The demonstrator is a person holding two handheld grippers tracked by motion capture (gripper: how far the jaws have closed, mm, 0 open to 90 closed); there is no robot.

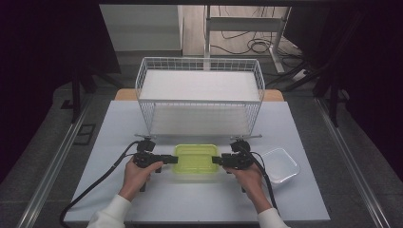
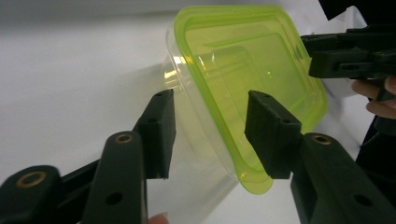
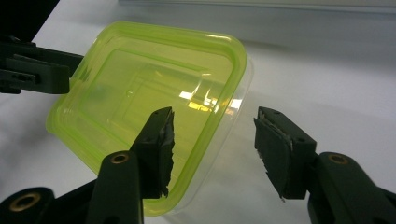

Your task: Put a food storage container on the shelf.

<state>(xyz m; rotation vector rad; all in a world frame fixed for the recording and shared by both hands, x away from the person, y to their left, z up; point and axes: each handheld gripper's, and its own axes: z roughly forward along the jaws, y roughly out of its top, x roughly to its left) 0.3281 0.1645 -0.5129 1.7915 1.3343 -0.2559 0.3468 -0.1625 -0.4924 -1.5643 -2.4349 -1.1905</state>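
- High view: your left gripper (image 1: pixel 171 159) and right gripper (image 1: pixel 216 160) sit at the two short ends of the box (image 1: pixel 196 159), which stands on the table (image 1: pixel 119 123) near the middle, just in front of the wire basket (image 1: pixel 199 95). A clear tub (image 1: pixel 280 165) lies to the right, apart from the box.
- Left gripper view: your jaws straddle the box's lid (image 2: pixel 247 70) rim at one end, partly open; the pads do not press on it. The right gripper (image 2: pixel 317 58) shows at the far end.
- Right gripper view: your jaws stand half open around the lid (image 3: pixel 144 112) edge, one pad over the lid, the other clear outside the wall. No grip yet.
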